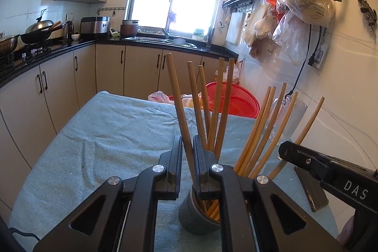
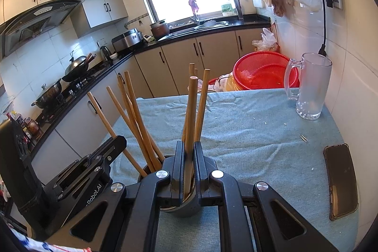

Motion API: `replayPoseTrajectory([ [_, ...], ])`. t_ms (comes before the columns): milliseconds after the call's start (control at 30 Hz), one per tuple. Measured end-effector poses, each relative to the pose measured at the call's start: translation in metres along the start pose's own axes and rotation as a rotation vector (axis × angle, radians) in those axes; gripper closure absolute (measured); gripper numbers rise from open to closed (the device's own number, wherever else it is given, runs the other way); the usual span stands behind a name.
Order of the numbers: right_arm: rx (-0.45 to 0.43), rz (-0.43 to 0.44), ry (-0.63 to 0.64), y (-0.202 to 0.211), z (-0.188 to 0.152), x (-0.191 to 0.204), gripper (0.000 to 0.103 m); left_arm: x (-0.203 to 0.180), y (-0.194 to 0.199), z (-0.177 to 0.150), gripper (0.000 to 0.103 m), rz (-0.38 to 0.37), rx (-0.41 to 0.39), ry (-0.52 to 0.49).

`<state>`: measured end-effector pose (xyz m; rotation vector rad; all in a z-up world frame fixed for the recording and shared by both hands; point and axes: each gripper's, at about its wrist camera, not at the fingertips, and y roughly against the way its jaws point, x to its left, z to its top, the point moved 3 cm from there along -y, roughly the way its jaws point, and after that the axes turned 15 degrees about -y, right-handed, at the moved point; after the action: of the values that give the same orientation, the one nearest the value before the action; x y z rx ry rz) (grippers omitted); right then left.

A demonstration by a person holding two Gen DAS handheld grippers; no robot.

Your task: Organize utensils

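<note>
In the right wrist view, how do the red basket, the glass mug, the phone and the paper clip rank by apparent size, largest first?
1. red basket
2. glass mug and phone: look alike, and the phone is nearer the camera, so unranked
3. paper clip

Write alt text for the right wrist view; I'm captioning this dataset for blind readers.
The right gripper pinches one wooden chopstick upright over a grey holder that already holds several chopsticks, on a blue cloth-covered table. The left gripper sits at the left; a glass mug and phone lie to the right.
</note>
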<state>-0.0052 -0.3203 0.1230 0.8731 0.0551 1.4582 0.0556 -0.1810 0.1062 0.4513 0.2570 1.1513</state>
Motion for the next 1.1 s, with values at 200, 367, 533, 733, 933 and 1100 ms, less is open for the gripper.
replayPoseTrajectory([
  [200, -0.001, -0.002, 0.002, 0.0, 0.0, 0.0, 0.096, 0.001, 0.001, 0.001, 0.094, -0.009, 0.013, 0.005],
  [367, -0.005, 0.002, -0.013, 0.0, -0.001, -0.001, 0.096, 0.002, 0.002, 0.001, 0.094, -0.01, 0.019, 0.002],
  [533, -0.003, 0.003, -0.03, 0.001, 0.0, -0.003, 0.095, 0.002, 0.003, 0.001, 0.094, -0.017, 0.023, 0.005],
  [733, -0.001, 0.0, -0.039, 0.001, 0.001, -0.005, 0.092, 0.003, 0.004, -0.001, 0.094, -0.016, 0.027, 0.008],
  [933, -0.001, 0.0, -0.047, 0.003, 0.001, -0.007, 0.09, 0.004, 0.005, -0.002, 0.094, -0.016, 0.03, 0.009],
  [1100, -0.014, 0.005, -0.053, 0.01, 0.0, -0.007, 0.077, 0.006, 0.014, -0.005, 0.077, -0.02, 0.03, 0.027],
])
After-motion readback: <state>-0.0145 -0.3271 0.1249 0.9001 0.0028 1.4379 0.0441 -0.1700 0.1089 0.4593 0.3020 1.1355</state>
